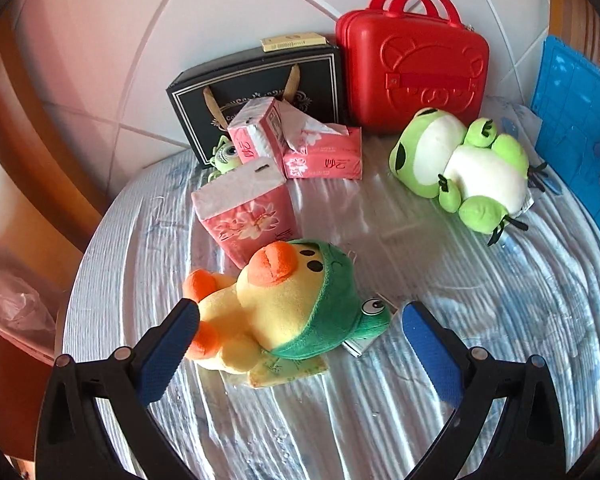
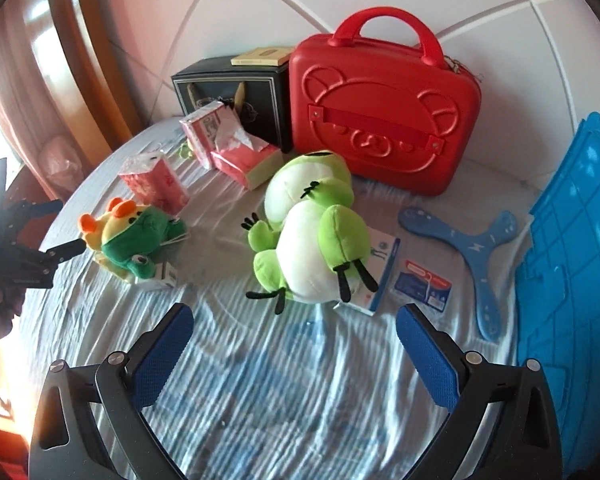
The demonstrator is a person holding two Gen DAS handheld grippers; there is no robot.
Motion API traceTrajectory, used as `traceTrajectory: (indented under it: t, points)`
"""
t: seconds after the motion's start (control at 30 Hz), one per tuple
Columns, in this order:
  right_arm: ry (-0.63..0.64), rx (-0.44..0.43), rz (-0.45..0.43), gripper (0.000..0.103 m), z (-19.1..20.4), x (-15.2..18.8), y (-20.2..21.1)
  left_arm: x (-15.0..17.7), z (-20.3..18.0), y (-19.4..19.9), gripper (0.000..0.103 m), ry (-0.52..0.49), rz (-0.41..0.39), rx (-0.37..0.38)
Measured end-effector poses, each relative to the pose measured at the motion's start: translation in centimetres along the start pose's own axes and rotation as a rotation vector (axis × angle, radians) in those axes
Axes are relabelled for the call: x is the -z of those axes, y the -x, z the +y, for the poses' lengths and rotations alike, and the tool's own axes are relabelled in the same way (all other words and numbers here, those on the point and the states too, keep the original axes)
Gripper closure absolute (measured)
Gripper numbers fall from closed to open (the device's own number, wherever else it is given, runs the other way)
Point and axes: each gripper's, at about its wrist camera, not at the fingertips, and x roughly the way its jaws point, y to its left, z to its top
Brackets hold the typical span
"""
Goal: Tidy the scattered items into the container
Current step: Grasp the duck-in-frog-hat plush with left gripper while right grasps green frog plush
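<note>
The left claw (image 1: 300, 320) is spread wide around the yellow duck toy (image 1: 276, 308), its blue ribbed pads (image 1: 172, 344) flanking the plush: the left pad looks to touch the toy's orange foot, while the right pad stands clear beside the green frog hood. The duck lies on its back on the tabletop (image 1: 380, 420), resting on a flat yellowish packet (image 1: 288, 372), with a small white box (image 1: 360, 346) just beside its hood. The right claw (image 2: 296, 340) is released too, gripping nothing, hovering above bare cloth just in front of the green frog toy (image 2: 312, 240), which lies on top of a white and blue box (image 2: 384, 276). Near that sit a small blue packet (image 2: 422, 284) with print too small to read and a blue 3-armed boomerang (image 2: 476, 248) marked with a lightning bolt. The blue plastic crate (image 2: 572, 264), gridded on its wall, stands at the right edge of the tabletop. 3 pink tissue packs (image 1: 252, 216) with flower prints carry white script I cannot read; 1 has a tissue pulled up. Behind them stand a black gift bag (image 1: 260, 92) with gold ribbon handles and a glossy red hard case (image 1: 416, 64) embossed with a bear face. The tabletop wears a wrinkled, pale blue and white cloth.
</note>
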Motion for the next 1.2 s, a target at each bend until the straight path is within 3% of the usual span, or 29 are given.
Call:
traceTrajectory:
  t: [0.13,0.3,0.43,0.8,1.03,1.13,1.2]
  points:
    - [-0.006,0.024,0.026,0.000,-0.5,-1.2,-2.9,0.5,-0.6,-4.0,0.001,-0.139,0.040,-0.005]
    - [-0.007,0.043,0.051,0.000,-0.9,-2.1,-5.0,1.9,-1.8,-7.5,0.001,-0.382,0.096,-0.022]
    - [0.005,0.053,0.072,0.000,-1.1,-2.4,-6.8,2.7,-1.3,-9.6,0.001,-0.451,0.124,-0.037]
    - [0.082,0.121,0.163,0.000,-0.9,-5.3,-16.1,0.2,0.9,-14.1,0.001,-0.317,0.168,-0.079]
    - [0.098,0.088,0.254,0.000,-0.8,-5.1,-21.1,-0.4,0.9,-15.2,0.001,-0.250,0.171,-0.117]
    - [0.109,0.103,0.262,0.000,-0.3,-4.7,-21.5,-0.1,1.4,-14.4,0.008,-0.220,0.144,-0.117]
    - [0.129,0.102,0.264,0.008,0.1,-4.5,-21.2,0.0,1.5,-13.8,0.012,-0.213,0.130,-0.126]
